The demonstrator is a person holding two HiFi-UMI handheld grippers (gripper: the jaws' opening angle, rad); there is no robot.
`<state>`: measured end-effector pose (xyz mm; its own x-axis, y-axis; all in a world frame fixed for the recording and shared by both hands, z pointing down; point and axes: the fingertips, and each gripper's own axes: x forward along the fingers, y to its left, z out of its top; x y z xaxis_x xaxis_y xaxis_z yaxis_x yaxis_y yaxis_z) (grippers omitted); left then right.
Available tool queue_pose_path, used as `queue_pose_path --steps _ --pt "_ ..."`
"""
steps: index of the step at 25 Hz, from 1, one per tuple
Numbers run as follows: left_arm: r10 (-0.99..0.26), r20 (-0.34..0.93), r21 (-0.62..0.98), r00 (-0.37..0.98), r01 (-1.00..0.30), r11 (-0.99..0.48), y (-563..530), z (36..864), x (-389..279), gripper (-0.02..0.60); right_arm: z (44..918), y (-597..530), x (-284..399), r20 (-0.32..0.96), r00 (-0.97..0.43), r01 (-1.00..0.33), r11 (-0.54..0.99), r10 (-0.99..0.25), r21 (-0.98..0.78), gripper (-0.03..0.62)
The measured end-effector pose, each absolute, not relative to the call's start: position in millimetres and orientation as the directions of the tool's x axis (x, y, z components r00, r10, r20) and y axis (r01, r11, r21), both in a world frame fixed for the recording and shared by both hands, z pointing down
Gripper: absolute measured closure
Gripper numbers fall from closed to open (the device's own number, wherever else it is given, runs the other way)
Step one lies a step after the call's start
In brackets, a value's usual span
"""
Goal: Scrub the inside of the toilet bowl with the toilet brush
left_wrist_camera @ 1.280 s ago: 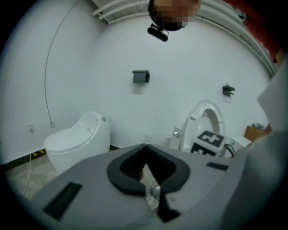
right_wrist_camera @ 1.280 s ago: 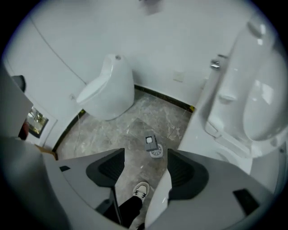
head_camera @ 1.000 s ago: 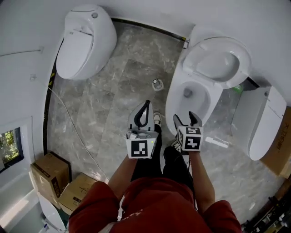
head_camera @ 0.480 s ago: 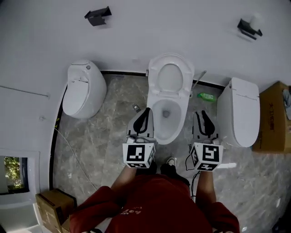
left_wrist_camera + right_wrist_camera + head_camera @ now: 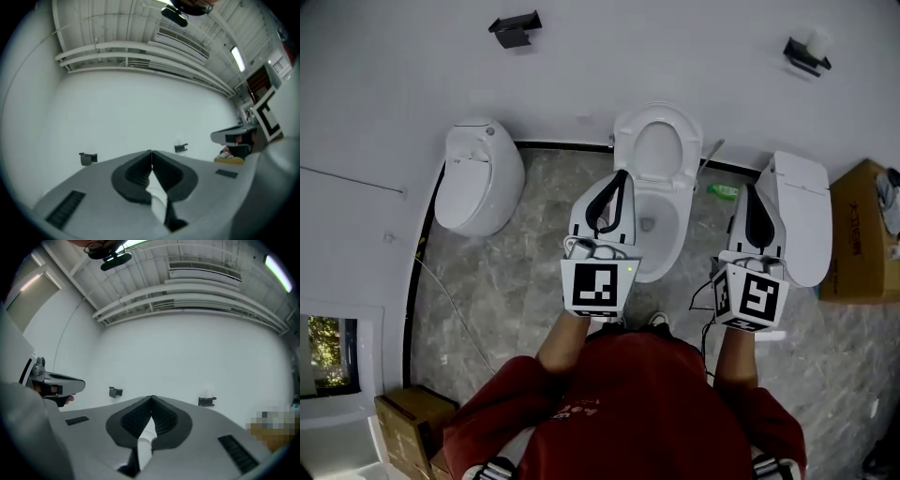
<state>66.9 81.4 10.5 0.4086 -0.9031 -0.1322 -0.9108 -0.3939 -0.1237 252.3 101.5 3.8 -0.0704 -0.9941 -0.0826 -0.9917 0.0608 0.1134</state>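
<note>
The open toilet (image 5: 649,246) stands against the wall, its seat and lid (image 5: 657,150) raised, the bowl partly hidden by my left gripper (image 5: 622,175). That gripper is shut and empty, held level over the bowl's left side. My right gripper (image 5: 757,188) is shut and empty too, over the gap between the open toilet and the closed one on the right (image 5: 802,225). In the two gripper views the left gripper (image 5: 151,153) and the right gripper (image 5: 151,398) have tips that meet and face the bare white wall. A thin pale rod (image 5: 712,151) leans by the wall; I cannot tell whether it is the brush.
A closed white toilet (image 5: 478,173) stands at the left. A green object (image 5: 724,191) lies on the marble floor by the wall. Two black brackets (image 5: 516,28) (image 5: 804,54) hang on the wall. Cardboard boxes sit at the right (image 5: 858,234) and lower left (image 5: 408,417). A cable (image 5: 450,300) runs along the floor.
Both grippers rose and tipped up from pointing at the floor to level. The right jaws went from open to shut. The head view swung to face the open toilet squarely.
</note>
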Motion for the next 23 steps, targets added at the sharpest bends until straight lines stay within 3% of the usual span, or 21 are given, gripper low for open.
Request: queue_pose_path --steps 8,12,23 --pt "-0.916 -0.082 -0.106 0.394 -0.917 -0.385 86 13 49 0.581 6 97 236 -0.071 -0.094 -0.990 0.085 -0.993 0.114 0.595" --pt "-0.907 -0.142 -0.120 0.397 -0.916 -0.382 81 6 53 0.581 8 92 238 -0.059 -0.106 -0.992 0.101 -0.993 0.073 0.595" --pt "-0.906 -0.132 -0.110 0.401 -0.915 -0.389 71 5 65 0.581 16 77 245 -0.042 -0.122 -0.989 0.118 -0.992 0.084 0.595"
